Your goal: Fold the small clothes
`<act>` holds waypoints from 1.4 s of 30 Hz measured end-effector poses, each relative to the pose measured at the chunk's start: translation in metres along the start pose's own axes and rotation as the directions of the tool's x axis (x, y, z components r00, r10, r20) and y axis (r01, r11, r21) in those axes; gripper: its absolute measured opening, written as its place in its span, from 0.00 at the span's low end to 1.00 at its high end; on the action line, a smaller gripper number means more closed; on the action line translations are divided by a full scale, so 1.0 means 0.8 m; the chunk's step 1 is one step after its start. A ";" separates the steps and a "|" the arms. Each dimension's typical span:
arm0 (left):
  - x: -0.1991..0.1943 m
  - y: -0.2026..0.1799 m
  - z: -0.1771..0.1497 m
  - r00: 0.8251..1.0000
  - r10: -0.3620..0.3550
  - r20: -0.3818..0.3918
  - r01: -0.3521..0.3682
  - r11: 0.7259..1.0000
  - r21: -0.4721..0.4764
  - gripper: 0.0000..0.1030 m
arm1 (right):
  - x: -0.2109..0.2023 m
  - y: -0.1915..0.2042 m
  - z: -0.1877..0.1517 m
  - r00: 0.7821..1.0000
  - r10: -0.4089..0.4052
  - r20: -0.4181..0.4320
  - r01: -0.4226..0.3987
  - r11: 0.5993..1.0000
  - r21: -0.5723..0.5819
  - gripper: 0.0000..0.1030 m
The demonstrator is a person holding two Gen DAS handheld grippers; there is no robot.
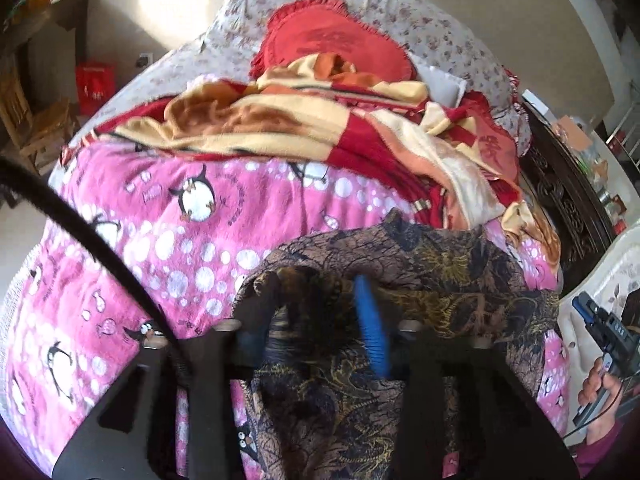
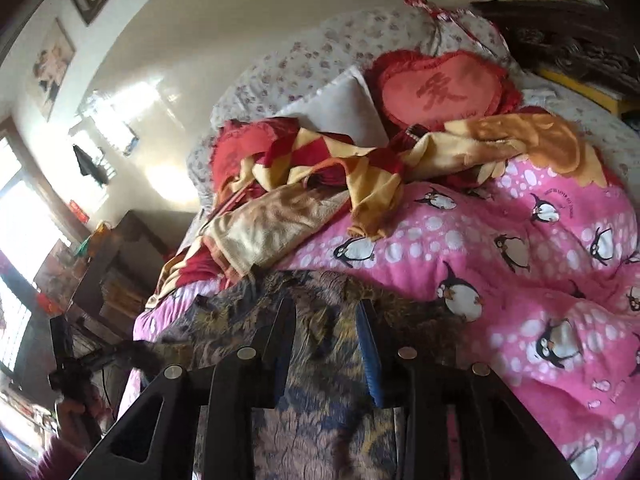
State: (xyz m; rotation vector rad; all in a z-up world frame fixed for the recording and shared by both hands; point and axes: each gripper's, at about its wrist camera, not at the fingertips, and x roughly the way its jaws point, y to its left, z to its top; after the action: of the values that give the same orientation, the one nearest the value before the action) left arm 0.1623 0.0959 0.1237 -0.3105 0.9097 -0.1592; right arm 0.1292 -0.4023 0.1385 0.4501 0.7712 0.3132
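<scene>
A dark garment with a gold and blue leafy pattern (image 1: 440, 272) lies spread on a pink penguin quilt (image 1: 160, 240). My left gripper (image 1: 316, 292) is over its near left part. Its jaws stand apart and a raised fold of the cloth sits loose between them, beside the blue pad (image 1: 372, 332). In the right wrist view the same garment (image 2: 320, 420) runs under my right gripper (image 2: 326, 308). That one is open too, with the cloth lying flat below its fingers. The right gripper (image 1: 600, 328) also shows at the left view's right edge, held by a hand.
A crumpled red and yellow blanket (image 2: 320, 168) is heaped behind the garment. A red heart cushion (image 2: 440, 88) and flowered pillows lie beyond it. Dark carved furniture (image 1: 568, 208) borders the bed on one side. A wooden chair (image 1: 32, 128) and red bag (image 1: 94, 84) stand on the other.
</scene>
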 end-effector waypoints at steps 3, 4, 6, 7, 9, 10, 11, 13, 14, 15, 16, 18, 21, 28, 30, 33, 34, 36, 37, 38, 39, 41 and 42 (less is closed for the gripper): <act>-0.020 -0.005 -0.004 1.000 -0.001 0.027 0.000 0.999 0.049 0.54 | -0.009 0.023 -0.029 0.998 0.044 -0.041 -0.049 0.990 -0.134 0.28; -0.025 -0.008 -0.007 1.000 -0.002 0.031 0.000 0.998 0.070 0.54 | -0.006 0.032 -0.041 0.996 0.044 -0.075 -0.057 0.980 -0.190 0.28; -0.031 -0.013 -0.019 0.999 -0.016 0.033 0.012 0.994 0.110 0.54 | 0.012 0.053 -0.071 0.986 -0.006 -0.168 -0.050 0.943 -0.328 0.28; -0.033 -0.018 -0.027 0.999 -0.023 0.030 0.019 0.991 0.129 0.54 | 0.023 0.062 -0.084 0.978 -0.035 -0.203 -0.045 0.924 -0.379 0.28; -0.031 -0.027 -0.046 0.999 -0.042 0.015 0.039 0.985 0.168 0.54 | 0.038 0.068 -0.098 0.973 -0.043 -0.225 -0.054 0.913 -0.404 0.28; -0.029 -0.032 -0.054 0.999 -0.050 0.006 0.048 0.982 0.182 0.54 | 0.045 0.069 -0.100 0.972 -0.035 -0.231 -0.062 0.915 -0.399 0.28; -0.024 -0.038 -0.068 0.998 -0.060 -0.012 0.061 0.977 0.203 0.54 | 0.057 0.068 -0.101 0.970 -0.027 -0.243 -0.072 0.919 -0.387 0.28; -0.010 -0.045 -0.085 0.997 -0.065 -0.044 0.073 0.973 0.217 0.54 | 0.079 0.069 -0.098 0.966 -0.046 -0.256 -0.059 0.920 -0.388 0.28; 0.001 -0.048 -0.094 0.996 -0.056 -0.069 0.070 0.973 0.220 0.54 | 0.087 0.071 -0.095 0.967 -0.060 -0.248 -0.043 0.919 -0.392 0.28; 0.017 -0.050 -0.102 0.994 -0.038 -0.104 0.060 0.973 0.221 0.54 | 0.092 0.071 -0.089 0.970 -0.063 -0.234 -0.034 0.921 -0.389 0.28; 0.025 -0.051 -0.105 0.992 -0.034 -0.121 0.060 0.974 0.219 0.54 | 0.096 0.071 -0.081 0.976 -0.053 -0.213 -0.032 0.925 -0.378 0.28; 0.049 -0.053 -0.102 0.988 -0.015 -0.151 0.049 0.974 0.221 0.54 | 0.098 0.075 -0.063 0.984 -0.044 -0.175 -0.022 0.934 -0.356 0.28; 0.061 -0.051 -0.073 0.994 -0.015 -0.110 0.035 0.982 0.187 0.54 | 0.110 0.079 -0.033 0.993 -0.030 -0.118 -0.008 0.952 -0.307 0.28; 0.075 -0.042 -0.005 0.999 -0.008 -0.037 0.011 0.997 0.082 0.54 | 0.168 0.072 0.020 0.995 -0.073 -0.073 0.052 0.966 -0.253 0.28; 0.080 -0.036 0.005 0.999 -0.008 -0.032 0.009 0.999 0.043 0.54 | 0.179 0.067 0.029 0.994 -0.085 -0.075 0.066 0.972 -0.227 0.28; 0.080 -0.026 0.013 1.000 -0.006 -0.012 0.006 1.000 -0.003 0.54 | 0.175 0.061 0.041 0.996 -0.092 -0.019 0.087 0.979 -0.184 0.28; 0.080 -0.022 0.013 1.000 -0.005 -0.010 0.005 1.000 -0.008 0.54 | 0.169 0.058 0.047 0.996 -0.087 -0.005 0.085 0.983 -0.160 0.29; 0.076 -0.016 0.013 1.000 -0.007 -0.013 0.006 1.000 -0.022 0.54 | 0.156 0.054 0.052 0.998 -0.066 0.007 0.066 0.990 -0.127 0.29; 0.073 -0.012 0.012 1.000 -0.013 -0.014 0.013 0.999 -0.031 0.54 | 0.147 0.054 0.052 0.999 -0.049 0.011 0.050 0.991 -0.121 0.29; 0.070 -0.009 0.013 1.000 -0.019 -0.011 0.019 0.999 -0.038 0.54 | 0.138 0.056 0.051 0.999 -0.039 0.012 0.040 0.990 -0.133 0.29; 0.065 -0.006 0.011 1.000 -0.027 -0.008 0.026 0.999 -0.047 0.54 | 0.127 0.061 0.046 1.000 -0.029 0.008 0.030 0.986 -0.164 0.29; 0.056 -0.004 0.010 0.999 -0.049 -0.009 0.048 0.997 -0.058 0.54 | 0.117 0.074 0.034 1.000 0.003 -0.016 -0.007 0.973 -0.229 0.29; 0.051 -0.005 0.008 0.998 -0.060 -0.009 0.059 0.997 -0.052 0.54 | 0.117 0.083 0.023 0.999 0.010 -0.053 -0.024 0.960 -0.278 0.29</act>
State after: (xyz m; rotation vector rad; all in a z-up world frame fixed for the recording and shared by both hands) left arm 0.1922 0.0826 0.0986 -0.3857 0.9161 -0.1924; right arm 0.1989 -0.3103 0.1274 0.1834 0.7599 0.4440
